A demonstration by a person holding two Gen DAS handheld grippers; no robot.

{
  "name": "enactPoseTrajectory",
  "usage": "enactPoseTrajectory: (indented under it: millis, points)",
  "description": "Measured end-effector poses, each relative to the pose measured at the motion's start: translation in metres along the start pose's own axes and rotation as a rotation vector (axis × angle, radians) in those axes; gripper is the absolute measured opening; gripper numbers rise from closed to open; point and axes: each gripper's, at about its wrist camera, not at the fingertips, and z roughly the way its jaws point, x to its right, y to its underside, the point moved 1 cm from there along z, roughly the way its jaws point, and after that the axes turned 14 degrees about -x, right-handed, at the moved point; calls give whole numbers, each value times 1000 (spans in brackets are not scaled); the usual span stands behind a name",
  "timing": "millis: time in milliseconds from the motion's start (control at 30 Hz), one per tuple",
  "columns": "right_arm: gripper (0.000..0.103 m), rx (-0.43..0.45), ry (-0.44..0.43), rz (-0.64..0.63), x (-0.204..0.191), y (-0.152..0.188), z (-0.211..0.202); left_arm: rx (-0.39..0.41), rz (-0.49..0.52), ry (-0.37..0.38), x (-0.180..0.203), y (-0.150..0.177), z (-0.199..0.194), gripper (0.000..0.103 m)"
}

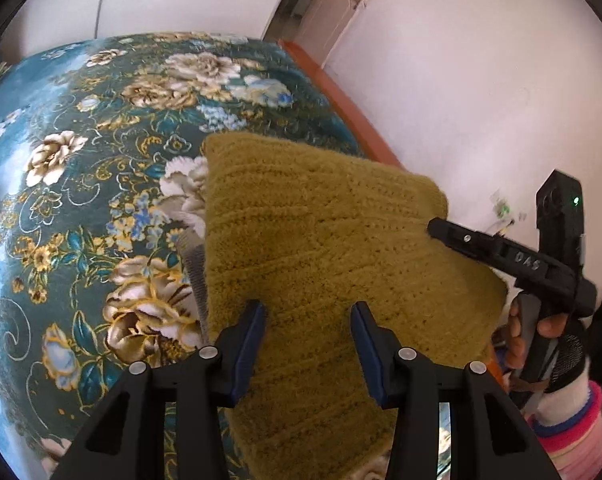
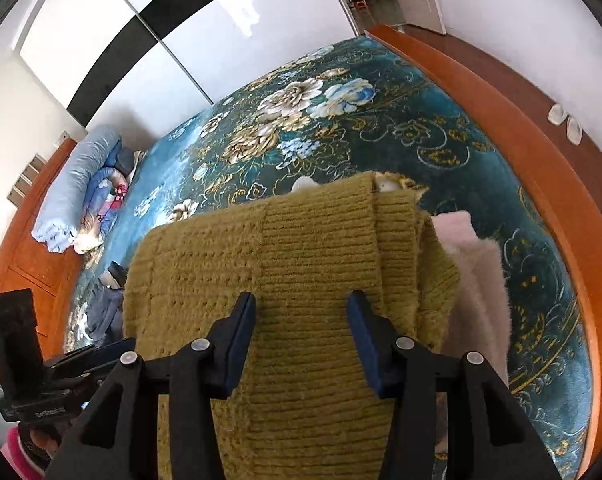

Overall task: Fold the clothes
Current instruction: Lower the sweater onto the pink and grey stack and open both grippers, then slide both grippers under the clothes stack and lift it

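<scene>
Left wrist view, near to far: left gripper sits at bottom centre, blue pads apart, nothing pinched – released. Its tips hover over the mustard knit sweater, which fills the centre & lower middle of frame; can't tell if the pads touch the knit. At right edge, the right gripper comes in as a black bar w/ its tip at the sweater's right edge, held by a gloved hand w/ pink cuff at lower right. A grey striped bit of fabric pokes out from under the sweater's left edge. Beyond, the teal floral bedspread covers left & upper centre. Orange wood bed frame runs diagonally at upper right, white wall behind.

Right wrist view: right gripper at bottom centre, pads apart, also released; no cloth clamped between them. Sweater lies folded beneath, centre of frame, a ribbed band along its right side. Just right of it, touching, a pale pink fluffy garment. Lower left corner: the left gripper seen side-on. Left of sweater, a dark grey-blue item on the spread. Further, upper left: rolled light-blue bedding by the headboard. Far back: wardrobe doors, white w/ a black stripe.
</scene>
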Motion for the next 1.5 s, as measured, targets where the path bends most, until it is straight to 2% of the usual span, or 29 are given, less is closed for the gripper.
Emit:
enactPoseTrajectory:
  millis: [100,200,300,500,633,833,967,1067,1233,1500]
  points:
    - [49,46,60,-61,-19,2,-16,33,35,-22,8,5,-14,49]
    - [50,80,82,-142,-42,15,-32,65,101,-46,23,15,-25,49]
    - [56,69,103,-186,-54,30,-33,60,140,-58,31,26,-21,49]
    - [57,18,139,-191,-47,47,-8,-5,110,-75,23,31,6,49]
    - [57,21,116,-185,-41,50,-3,-14,93,-64,21,32,14,55]
    - [57,-1,106,-170,-37,50,7,-39,102,-97,21,33,25,56]
    - [58,3,100,-157,-36,48,10,-7,98,-56,19,39,11,57]
    - [59,14,109,-154,-39,49,6,27,103,-52,19,48,-4,61]
    - [60,97,102,-122,-45,53,-15,62,107,-71,17,67,-19,68]
    - [61,145,107,-160,-70,82,-34,98,57,-55,2,94,-23,80]
